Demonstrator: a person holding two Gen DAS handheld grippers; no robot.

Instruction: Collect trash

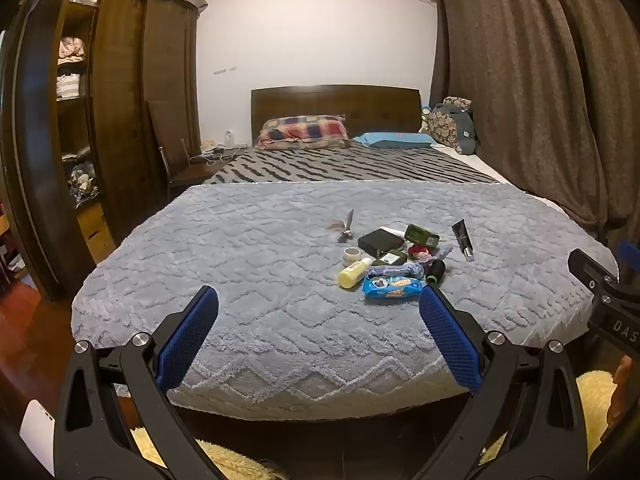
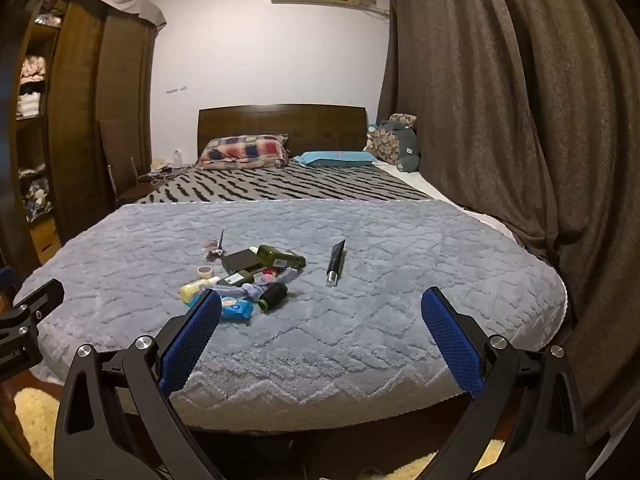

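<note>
Left wrist view: left hand-held gripper (image 1: 318, 300) spread wide, empty, at the foot of the bed (image 1: 240, 272). Trash pile mid-blanket: blue snack wrapper (image 1: 393, 288) nearest, yellow bottle (image 1: 352, 274) touching its left, black box (image 1: 381, 242) behind. Wrapper likely light, crinkly, slippery; pinch at a flat end. Right wrist view: right hand-held gripper (image 2: 321, 303) likewise spread, empty; black tube (image 2: 335, 266) lies apart, right of the pile; probably stiff, take mid-body.
</note>
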